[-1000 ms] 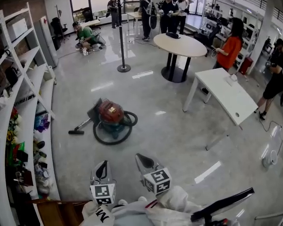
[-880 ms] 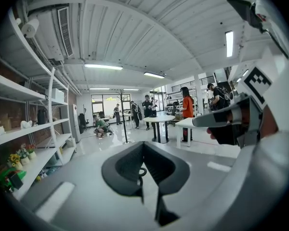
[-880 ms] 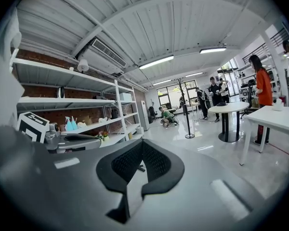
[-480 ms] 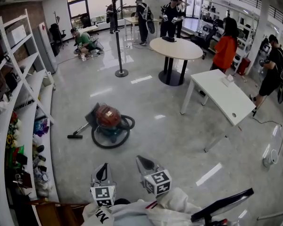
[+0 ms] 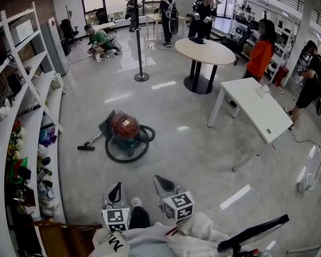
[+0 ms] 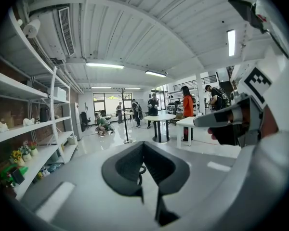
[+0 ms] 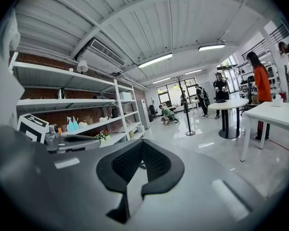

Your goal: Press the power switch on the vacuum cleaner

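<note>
Vacuum cleaner: on the floor, mid-room; round glossy red dome on a teal base, dark flap at its far-left side
Hose: black, looped in a ring round the body; a thin wand runs out left to a flat black floor nozzle
Power switch: prob. on the dome, but too small to pick out in the head view
Floor: polished grey, shiny w/ streaks of reflected light
Left tool: low in the head view, close to the person; grey shell, black mesh-textured pads, white marker cube at its rear; jaws closed tip to tip, nothing between
Right tool: just beside the left one, same build and pads; jaws together, empty
Vacuum vs tools: well apart; it lies ahead of both, no contact
Gripper views: both look across the room at shelves, ceiling, people
Shelving: white metal frame along the left wall, cluttered
Bench: white rect. top on thin legs, right of the vacuum
</note>
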